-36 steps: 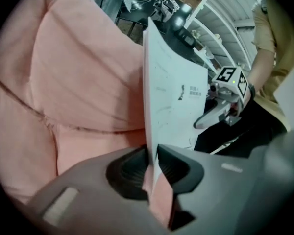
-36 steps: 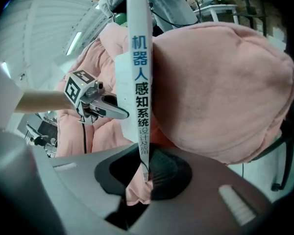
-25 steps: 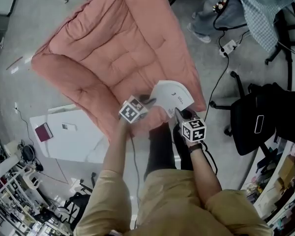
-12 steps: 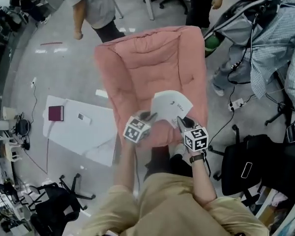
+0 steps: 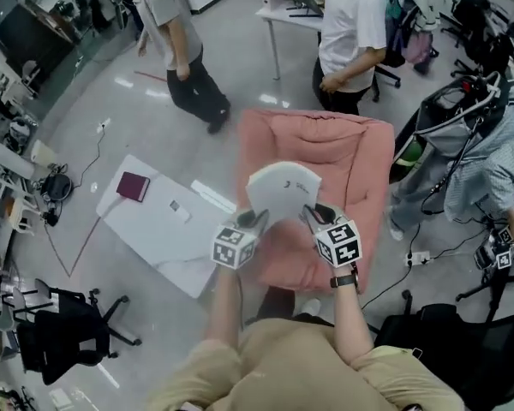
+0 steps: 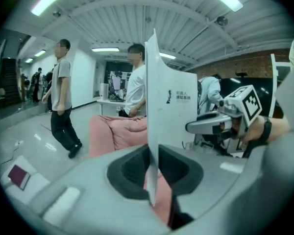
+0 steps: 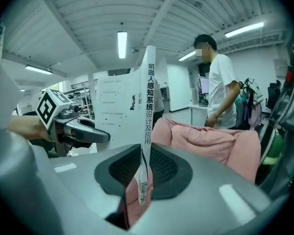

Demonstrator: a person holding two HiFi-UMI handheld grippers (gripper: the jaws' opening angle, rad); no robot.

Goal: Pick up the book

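Observation:
A thin white book [image 5: 281,191] is held up in the air between my two grippers, above the pink beanbag chair [image 5: 343,157]. My left gripper [image 5: 259,221] is shut on the book's left lower edge, and my right gripper [image 5: 313,217] is shut on its right lower edge. In the left gripper view the book [image 6: 169,102] stands edge-on, pinched in the left gripper [image 6: 154,173]. In the right gripper view the book's printed spine [image 7: 148,102] rises from the right gripper [image 7: 141,173].
A low white table [image 5: 167,229] with a maroon booklet [image 5: 134,186] stands to the left of the beanbag. One person [image 5: 176,41] walks at the far left, another [image 5: 351,32] stands behind the beanbag. Black office chairs [image 5: 60,332] and cables lie around.
Both grippers have risen together with the book, lifting it off the pink beanbag. The head view has tilted up, so more of the room and the people show.

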